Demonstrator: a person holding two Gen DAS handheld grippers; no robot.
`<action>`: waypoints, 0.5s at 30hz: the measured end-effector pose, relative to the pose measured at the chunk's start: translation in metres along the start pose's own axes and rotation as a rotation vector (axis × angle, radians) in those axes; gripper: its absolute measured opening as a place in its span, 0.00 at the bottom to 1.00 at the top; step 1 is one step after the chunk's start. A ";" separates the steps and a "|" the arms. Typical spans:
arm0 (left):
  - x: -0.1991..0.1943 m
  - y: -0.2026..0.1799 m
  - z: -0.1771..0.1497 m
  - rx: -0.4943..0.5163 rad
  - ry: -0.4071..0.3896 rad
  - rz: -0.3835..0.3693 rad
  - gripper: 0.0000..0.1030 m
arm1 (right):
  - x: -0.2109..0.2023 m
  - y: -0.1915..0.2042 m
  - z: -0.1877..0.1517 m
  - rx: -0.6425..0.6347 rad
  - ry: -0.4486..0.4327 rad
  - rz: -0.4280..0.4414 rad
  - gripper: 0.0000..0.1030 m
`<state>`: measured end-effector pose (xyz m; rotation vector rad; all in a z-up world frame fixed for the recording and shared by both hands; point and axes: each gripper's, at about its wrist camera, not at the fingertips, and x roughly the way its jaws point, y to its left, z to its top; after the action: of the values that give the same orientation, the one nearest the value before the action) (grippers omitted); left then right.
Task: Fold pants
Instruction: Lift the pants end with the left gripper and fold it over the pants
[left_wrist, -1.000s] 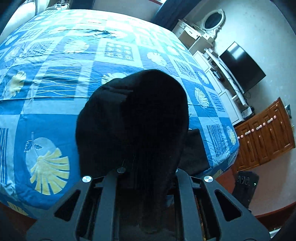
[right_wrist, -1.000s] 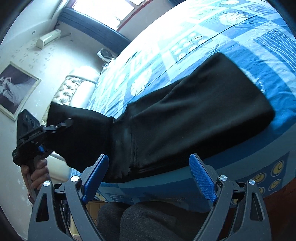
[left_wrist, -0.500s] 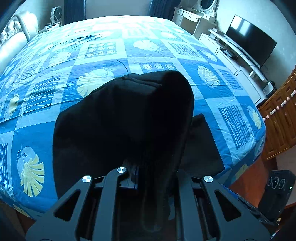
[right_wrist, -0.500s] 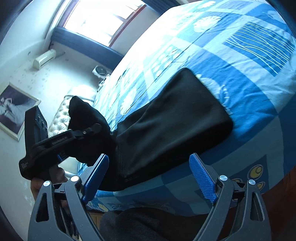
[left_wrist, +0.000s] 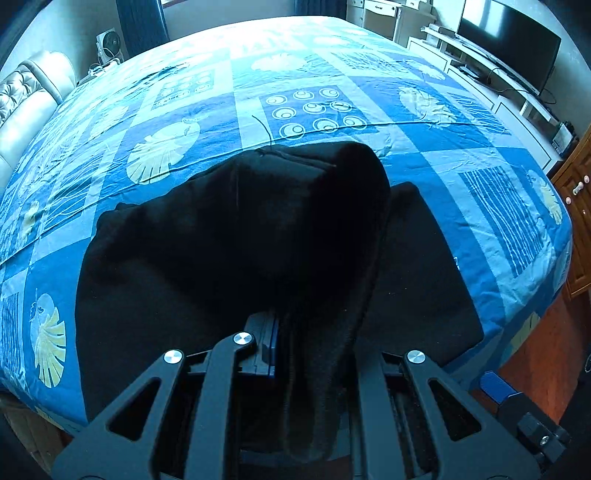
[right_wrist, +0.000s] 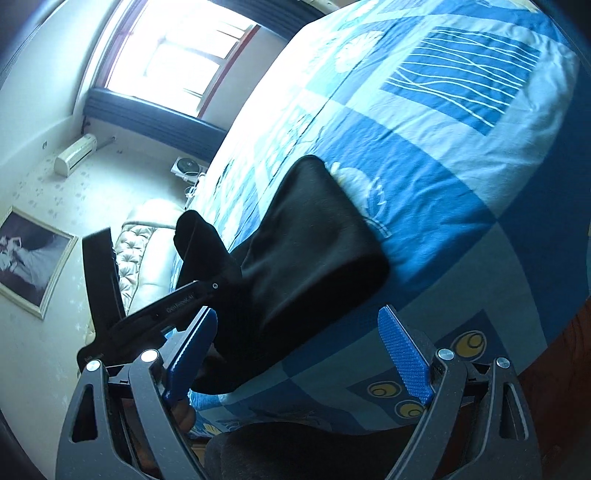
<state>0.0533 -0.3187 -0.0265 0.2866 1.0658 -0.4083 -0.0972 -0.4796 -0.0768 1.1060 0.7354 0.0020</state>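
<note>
Black pants (left_wrist: 229, 251) lie on the blue patterned bed (left_wrist: 310, 81) near its front edge. My left gripper (left_wrist: 295, 343) is shut on one end of the pants and holds that end raised, draped over the rest of the fabric. In the right wrist view the pants (right_wrist: 317, 236) lie flat on the bed, and the left gripper (right_wrist: 199, 291) holds the raised bunch at the left. My right gripper (right_wrist: 299, 350) is open and empty, its blue pads (right_wrist: 406, 354) just off the bed's front edge, apart from the pants.
A padded headboard (left_wrist: 26, 96) is at the left. A white TV stand with a television (left_wrist: 509, 40) runs along the right wall, with a wooden cabinet (left_wrist: 580, 206) beside it. A window (right_wrist: 184, 62) lies beyond the bed. My dark-clothed leg (right_wrist: 295, 450) is below the right gripper.
My left gripper has carried the held end of the pants forward and to the right over the rest of the fabric. My right gripper stayed open and drew back from the pants.
</note>
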 end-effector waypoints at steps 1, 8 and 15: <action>0.002 -0.002 -0.001 0.002 -0.001 0.010 0.12 | 0.000 -0.003 0.000 0.005 0.001 0.001 0.85; 0.009 -0.013 -0.005 0.024 -0.017 0.065 0.12 | -0.006 -0.011 -0.003 0.029 0.001 0.003 0.85; 0.012 -0.020 -0.010 0.057 -0.036 0.109 0.12 | -0.012 -0.013 -0.004 0.037 -0.010 -0.001 0.86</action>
<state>0.0415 -0.3350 -0.0423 0.3850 0.9995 -0.3450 -0.1131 -0.4870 -0.0814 1.1404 0.7298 -0.0182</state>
